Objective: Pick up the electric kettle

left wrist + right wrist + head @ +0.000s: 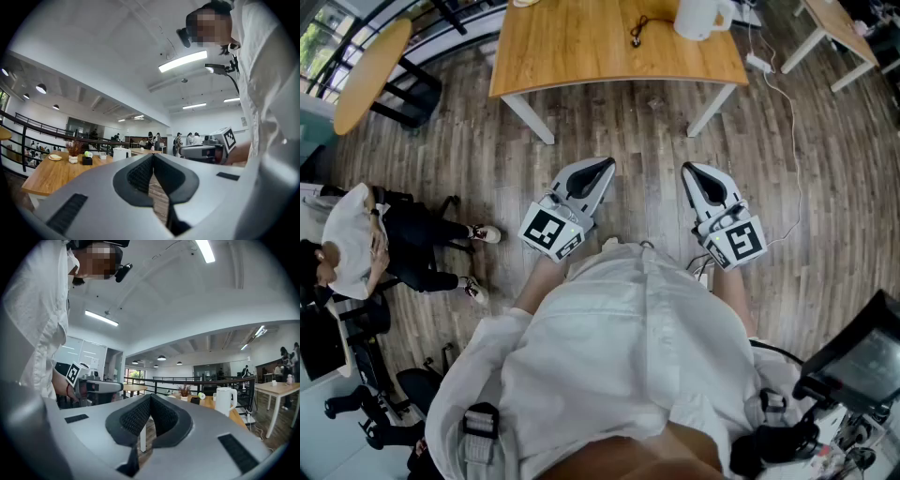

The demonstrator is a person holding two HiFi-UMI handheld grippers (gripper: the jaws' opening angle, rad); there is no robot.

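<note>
Both tongs are closed right up, with nothing between the pads. Nearest in the head view is the wearer's white shirt [628, 356]. Just ahead of it, the left tongs [607, 166] and the right tongs [687, 170] are held level and side by side. They are apart from each other and point toward the desk. In each gripper view I see the dark pads meeting at the tip, and the other tongs off to one side. Beneath them is bare wooden floor [628, 127]. Over on the left a seated person [356, 239] is well apart from the tongs. Further on stands the wooden desk [581, 52] on white legs. The electric kettle [698, 17], white with a handle, stands upright on the right part of the desk. It is cut by the top edge of the head view and is well apart from both tongs, untouched. A dark cable [637, 28] lies on the desk just left of it. In the right gripper view the kettle stands ahead and to the right, near the desk's edge.
</note>
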